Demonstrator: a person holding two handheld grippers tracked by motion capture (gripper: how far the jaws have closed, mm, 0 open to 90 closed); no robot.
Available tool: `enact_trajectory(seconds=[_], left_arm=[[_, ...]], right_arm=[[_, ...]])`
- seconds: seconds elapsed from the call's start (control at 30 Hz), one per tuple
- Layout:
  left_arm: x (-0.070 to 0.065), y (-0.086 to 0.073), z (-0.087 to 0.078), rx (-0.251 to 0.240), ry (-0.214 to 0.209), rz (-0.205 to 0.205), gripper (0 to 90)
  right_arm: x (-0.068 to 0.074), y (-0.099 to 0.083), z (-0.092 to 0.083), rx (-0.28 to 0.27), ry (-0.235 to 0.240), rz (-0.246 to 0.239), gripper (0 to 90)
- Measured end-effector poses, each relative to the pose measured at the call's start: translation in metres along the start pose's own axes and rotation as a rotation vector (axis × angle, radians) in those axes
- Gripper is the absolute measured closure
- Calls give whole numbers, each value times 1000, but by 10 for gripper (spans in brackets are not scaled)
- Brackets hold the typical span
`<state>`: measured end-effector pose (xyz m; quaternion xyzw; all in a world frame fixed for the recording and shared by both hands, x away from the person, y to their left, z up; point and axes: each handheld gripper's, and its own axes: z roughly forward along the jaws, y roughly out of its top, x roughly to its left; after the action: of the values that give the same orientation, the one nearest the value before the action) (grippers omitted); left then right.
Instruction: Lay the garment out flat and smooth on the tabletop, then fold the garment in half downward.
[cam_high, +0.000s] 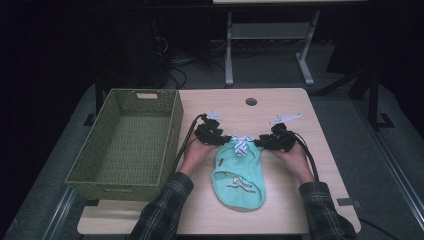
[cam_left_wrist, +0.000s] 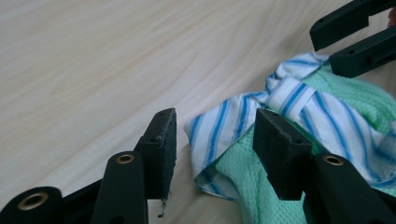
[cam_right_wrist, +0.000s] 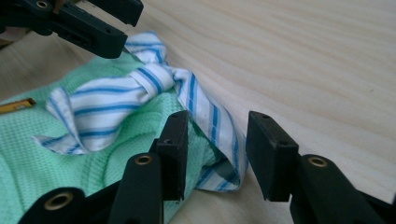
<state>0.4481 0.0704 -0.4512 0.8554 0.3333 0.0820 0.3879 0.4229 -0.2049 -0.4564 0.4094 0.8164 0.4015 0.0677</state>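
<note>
Here, mint mesh garment (cam_high: 239, 177) flat, striped collar (cam_high: 241, 145) knotted; both grippers' jaws spread, gripping nothing.

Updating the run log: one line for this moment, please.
left tool: open, collar edge between jaws | right tool: open, collar edge between jaws | green garment: flat on table | basket: left
</note>
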Motion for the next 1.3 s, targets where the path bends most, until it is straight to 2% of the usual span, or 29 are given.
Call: enact_trajectory(seconds=[0.17, 0.27, 0.3, 0.33, 0.43, 0.6, 0.67, 0.8, 0.9, 1.1, 1.17, 1.3], left_arm=[[1, -4, 8, 53, 6, 12, 494], [2, -7, 11, 79, 1, 8, 526], [3, -8, 12, 84, -1, 19, 536], [3, -8, 12, 76, -7, 7, 549], [2, -8, 12, 81, -14, 19, 619], [2, -8, 11, 75, -30, 13, 764], [2, -8, 10, 71, -28, 16, 814], [1, -9, 7, 63, -29, 14, 833], [-2, -6, 0, 13, -25, 2, 839], [-9, 4, -21, -60, -25, 31, 839], [-11, 8, -27, -73, -21, 47, 839], [-14, 11, -33, -105, -12, 53, 838]], right_arm=[[-3, -4, 10, 50, -4, 5, 596], [-4, -5, 13, 61, -10, -15, 627], [-3, -5, 13, 63, -14, -20, 637], [-3, -5, 13, 64, -19, -28, 646], [-1, -5, 13, 74, -32, -59, 714], [2, -5, 14, 79, -49, -100, 825], [1, -5, 14, 77, -45, -90, 843], [0, -5, 13, 75, -40, -71, 854], [1, -4, 8, 52, -35, -71, 856], [4, 4, -7, -16, -52, -81, 855], [5, 5, -11, -37, -53, -90, 855], [8, 8, -19, -74, -53, -98, 855]])
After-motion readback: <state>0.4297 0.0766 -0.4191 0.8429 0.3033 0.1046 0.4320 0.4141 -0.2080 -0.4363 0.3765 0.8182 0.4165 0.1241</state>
